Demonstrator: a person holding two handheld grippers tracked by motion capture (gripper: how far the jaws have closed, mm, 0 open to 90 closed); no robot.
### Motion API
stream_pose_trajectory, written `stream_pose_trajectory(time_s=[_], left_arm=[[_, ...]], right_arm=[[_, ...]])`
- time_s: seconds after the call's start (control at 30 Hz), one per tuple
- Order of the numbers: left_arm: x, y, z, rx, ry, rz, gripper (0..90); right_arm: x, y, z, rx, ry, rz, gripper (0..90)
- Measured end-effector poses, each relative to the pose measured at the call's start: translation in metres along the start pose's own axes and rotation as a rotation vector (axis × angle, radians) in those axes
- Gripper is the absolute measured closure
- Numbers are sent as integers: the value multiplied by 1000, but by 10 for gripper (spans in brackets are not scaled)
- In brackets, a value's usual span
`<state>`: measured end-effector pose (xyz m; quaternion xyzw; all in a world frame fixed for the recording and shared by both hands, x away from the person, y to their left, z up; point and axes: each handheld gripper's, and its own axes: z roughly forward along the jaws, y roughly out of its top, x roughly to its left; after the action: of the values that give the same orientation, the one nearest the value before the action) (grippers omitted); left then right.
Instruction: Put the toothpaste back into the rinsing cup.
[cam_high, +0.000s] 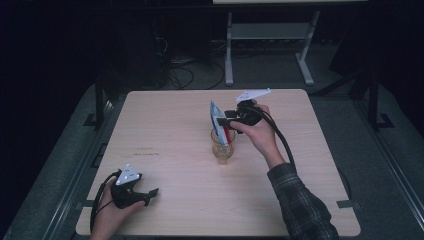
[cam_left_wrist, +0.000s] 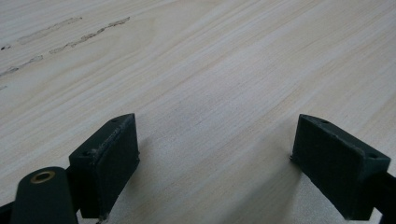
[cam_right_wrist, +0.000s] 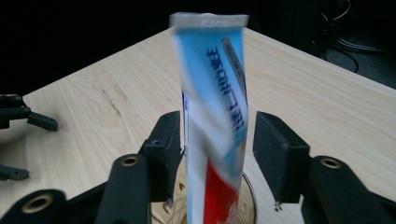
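High view: we look forward and down from above onto the whole table (cam_high: 165, 125).
Left gripper view: close, grazing the tabletop.
Right gripper view: close behind the tube (cam_right_wrist: 215, 116), which the high view shares.

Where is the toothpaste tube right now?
In the high view, the toothpaste tube stands in the glass cup near the table's middle, between the right gripper's open jaws.

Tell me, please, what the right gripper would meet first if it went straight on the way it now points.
Most likely the toothpaste tube, which stands in the glass directly between the open fingers of the right gripper, with a gap on either side. Depth is hard to judge, but nothing lies nearer.
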<state>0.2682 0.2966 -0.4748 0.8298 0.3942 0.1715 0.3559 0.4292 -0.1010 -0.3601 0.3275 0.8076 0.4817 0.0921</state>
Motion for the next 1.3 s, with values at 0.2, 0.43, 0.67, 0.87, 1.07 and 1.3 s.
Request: stream_pose_trajectory(time_s=[0.2, 0.43, 0.67, 0.87, 1.07, 1.3], left_arm=[[0, 0, 0, 1, 1, 0, 135], [0, 0, 0, 1, 1, -1, 135], [0, 0, 0, 0, 2, -1, 135], [0, 0, 0, 1, 1, -1, 135], [0, 0, 0, 0, 2, -1, 136], [0, 0, 0, 0, 3, 0, 136]], right_arm=[[-6, -13, -13, -8, -5, 14, 475], [-7, -26, -30, -24, -23, 15, 453], [-5, -43, -48, -28, -42, 17, 444], [-4, -62, -62, -14, -69, 7, 435], [-5, -86, -76, -1, -96, 21, 417], [-3, -107, -89, 11, -124, 24, 374]])
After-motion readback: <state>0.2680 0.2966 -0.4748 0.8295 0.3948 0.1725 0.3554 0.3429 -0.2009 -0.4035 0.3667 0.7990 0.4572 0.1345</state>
